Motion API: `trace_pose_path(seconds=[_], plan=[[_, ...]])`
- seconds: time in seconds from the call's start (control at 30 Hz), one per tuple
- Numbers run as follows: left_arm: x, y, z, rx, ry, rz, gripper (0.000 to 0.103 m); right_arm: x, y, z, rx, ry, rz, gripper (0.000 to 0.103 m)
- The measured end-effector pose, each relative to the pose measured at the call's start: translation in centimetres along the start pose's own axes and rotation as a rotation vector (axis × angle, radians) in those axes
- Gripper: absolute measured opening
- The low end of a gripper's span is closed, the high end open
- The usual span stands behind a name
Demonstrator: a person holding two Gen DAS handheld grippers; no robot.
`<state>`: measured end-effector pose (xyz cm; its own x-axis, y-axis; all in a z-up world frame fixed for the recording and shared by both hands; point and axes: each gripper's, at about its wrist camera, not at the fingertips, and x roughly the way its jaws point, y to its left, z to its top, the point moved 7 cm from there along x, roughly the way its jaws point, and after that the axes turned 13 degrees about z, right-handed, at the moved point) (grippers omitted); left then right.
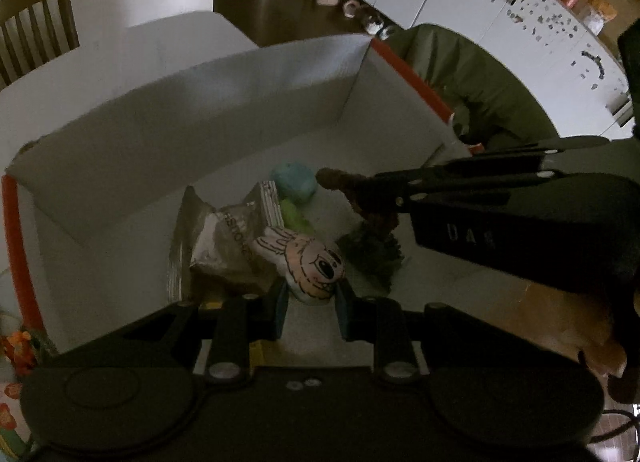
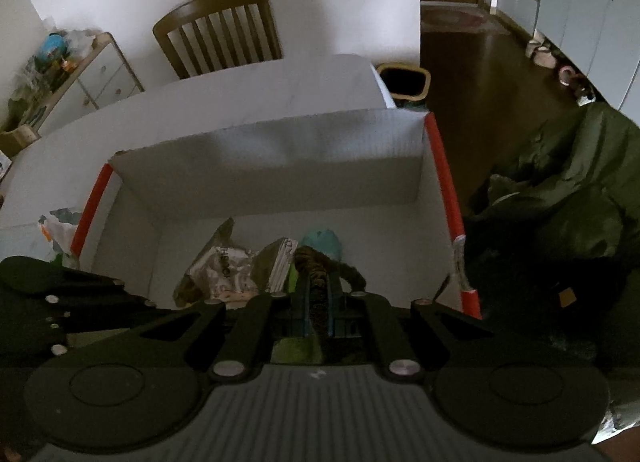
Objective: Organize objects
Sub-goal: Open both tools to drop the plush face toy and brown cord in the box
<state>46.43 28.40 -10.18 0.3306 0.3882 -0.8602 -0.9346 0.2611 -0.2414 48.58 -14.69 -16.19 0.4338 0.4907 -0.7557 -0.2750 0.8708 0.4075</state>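
Observation:
A white cardboard box [image 1: 224, 109] with orange edges stands open on a white table. Inside lie a silver snack packet [image 1: 224, 238], a blue ball [image 1: 294, 183], a green piece [image 1: 294, 215] and a dark fuzzy clump [image 1: 372, 252]. Low over the box floor, my left gripper [image 1: 312, 304] is shut on a flat cartoon rabbit-face toy [image 1: 316, 264]. My right gripper [image 1: 378, 183] reaches in from the right, shut on a brown fuzzy striped toy [image 1: 340, 181]. In the right wrist view, that brown toy [image 2: 316, 272] sticks out past the shut gripper [image 2: 318, 288], above the packet [image 2: 224, 266] and the ball [image 2: 324, 242].
A wooden chair [image 2: 224, 33] stands behind the table against the white wall. A dark green beanbag [image 2: 568, 189] sits to the right of the box, and a bin [image 2: 404, 81] stands beyond it. White cabinets [image 1: 500, 21] line the far side of the dark floor.

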Motion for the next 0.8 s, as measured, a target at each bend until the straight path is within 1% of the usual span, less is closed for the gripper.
trace_pose_path(seconds=[0.33,0.4,0.53,0.67,0.77,0.8], plan=[[1.7,-0.2,0.1,0.001,0.058,0.041,0.024,1.1,-0.2,-0.2,0.019,0.037,0.024,0.007],[2.0,-0.1,-0.1,0.004,0.073,0.045,0.025,1.2,-0.2,-0.2,0.019,0.042,0.03,0.007],[2.3,0.2,-0.2,-0.028,0.091,0.042,0.025,1.0,-0.1,-0.4,0.012,0.047,0.045,0.008],[2.0,0.5,-0.3,-0.036,0.083,0.055,0.031,0.6,-0.2,-0.4,0.009,0.042,0.046,0.008],[1.3,0.6,-0.3,-0.041,0.063,0.04,0.046,0.1,-0.2,-0.5,0.012,0.032,0.055,0.008],[1.0,0.6,-0.3,-0.041,0.051,0.041,0.048,-0.1,-0.1,-0.5,0.012,0.03,0.059,0.008]])
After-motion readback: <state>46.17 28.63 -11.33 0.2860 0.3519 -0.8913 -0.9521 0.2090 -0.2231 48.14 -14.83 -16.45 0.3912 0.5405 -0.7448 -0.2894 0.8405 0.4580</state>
